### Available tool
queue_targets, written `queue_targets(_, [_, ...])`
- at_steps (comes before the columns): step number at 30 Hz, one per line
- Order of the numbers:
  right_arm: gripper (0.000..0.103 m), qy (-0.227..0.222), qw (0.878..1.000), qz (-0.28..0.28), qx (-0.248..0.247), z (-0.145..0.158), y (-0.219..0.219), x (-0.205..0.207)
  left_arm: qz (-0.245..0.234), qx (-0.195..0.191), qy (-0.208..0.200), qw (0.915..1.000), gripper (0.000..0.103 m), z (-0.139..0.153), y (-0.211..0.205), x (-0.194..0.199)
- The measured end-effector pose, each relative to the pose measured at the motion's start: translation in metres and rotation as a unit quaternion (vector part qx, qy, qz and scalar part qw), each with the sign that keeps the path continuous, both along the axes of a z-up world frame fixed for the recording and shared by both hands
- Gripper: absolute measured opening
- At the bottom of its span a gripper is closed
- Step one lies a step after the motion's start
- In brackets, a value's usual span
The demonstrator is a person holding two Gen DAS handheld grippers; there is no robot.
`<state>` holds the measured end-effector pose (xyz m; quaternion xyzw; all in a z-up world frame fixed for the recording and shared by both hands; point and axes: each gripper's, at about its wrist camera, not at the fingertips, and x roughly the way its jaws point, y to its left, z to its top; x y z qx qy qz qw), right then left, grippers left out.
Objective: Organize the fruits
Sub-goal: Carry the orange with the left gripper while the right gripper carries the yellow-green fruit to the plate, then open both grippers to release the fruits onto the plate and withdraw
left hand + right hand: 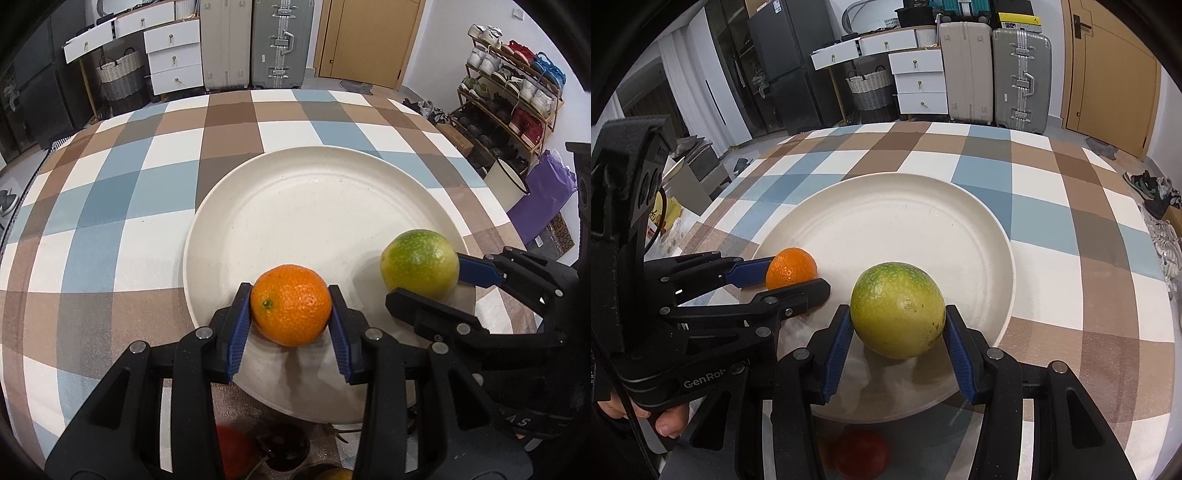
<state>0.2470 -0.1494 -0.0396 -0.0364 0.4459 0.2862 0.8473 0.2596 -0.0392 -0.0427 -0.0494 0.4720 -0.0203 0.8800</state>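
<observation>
An orange (291, 305) is clamped in the left gripper (291, 325) and a green citrus fruit (897, 310) in the right gripper (896, 341), both over the white plate's (314, 192) near edge, so lowering and release are judged next.

- The round cream plate (325, 206) looks matt and faintly speckled, with shallow concentric ridges.
- The orange mandarin (291, 305) has a pebbled, dimpled peel with a soft sheen.
- The green-yellow citrus fruit (897, 309) has smoother, finely pored skin with small brown blemishes.
- The checked brown, blue and white tablecloth (122, 206) looks like matt woven cloth.
- The black plastic left gripper (291, 325) and right gripper (898, 341) look matt, with shiny metal pins and ribbed blue pads (837, 352).
</observation>
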Motion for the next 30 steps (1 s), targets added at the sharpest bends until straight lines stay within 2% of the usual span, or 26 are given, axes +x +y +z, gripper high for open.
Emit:
queue_targets(5, [0.051, -0.01, 1.0, -0.001, 0.002, 0.008, -0.003, -0.004, -0.004, -0.011, 0.009, 0.9999, 0.037, 0.001, 0.002, -0.001])
queue_targets(7, [0.057, -0.017, 1.0, -0.005, 0.006, 0.014, -0.007, -0.006, -0.009, -0.013, 0.003, 0.9999, 0.04, 0.005, 0.003, -0.004])
queue_targets(8, [0.062, -0.019, 1.0, -0.009, 0.008, 0.017, -0.009, -0.006, -0.01, -0.007, -0.004, 0.9999, 0.045, 0.007, 0.003, -0.006])
queue_targets(9, [0.07, -0.021, 1.0, -0.012, 0.01, 0.019, -0.011, -0.007, -0.009, -0.002, -0.009, 0.9999, 0.048, 0.009, 0.004, -0.008])
queue_targets(11, [0.075, -0.029, 0.999, -0.011, 0.015, 0.026, -0.014, -0.011, -0.005, 0.0, -0.026, 0.9996, 0.062, 0.016, 0.007, -0.014])
queue_targets(12, [0.079, -0.033, 0.999, -0.01, 0.015, 0.028, -0.015, -0.013, -0.003, -0.003, -0.032, 0.9995, 0.065, 0.019, 0.009, -0.017])
queue_targets(13, [0.083, -0.036, 0.999, -0.012, 0.014, 0.031, -0.016, -0.015, -0.001, -0.009, -0.038, 0.9993, 0.074, 0.023, 0.012, -0.02])
queue_targets(14, [0.09, -0.039, 0.999, -0.017, 0.013, 0.033, -0.018, -0.017, 0.001, -0.014, -0.04, 0.9991, 0.084, 0.027, 0.015, -0.023])
queue_targets(15, [0.096, -0.041, 0.999, -0.021, 0.012, 0.035, -0.019, -0.019, 0.005, -0.018, -0.044, 0.9989, 0.085, 0.031, 0.018, -0.027])
queue_targets(18, [0.102, -0.039, 0.999, -0.027, 0.013, 0.039, -0.022, -0.025, 0.006, -0.023, -0.056, 0.9981, 0.088, 0.041, 0.026, -0.038])
queue_targets(20, [0.103, -0.043, 0.998, -0.03, 0.016, 0.042, -0.024, -0.029, 0.009, -0.019, -0.062, 0.9979, 0.103, 0.047, 0.029, -0.046])
queue_targets(30, [0.103, -0.065, 0.997, -0.028, 0.027, 0.06, -0.027, -0.056, 0.013, -0.01, -0.09, 0.9958, 0.102, 0.065, 0.036, -0.093])
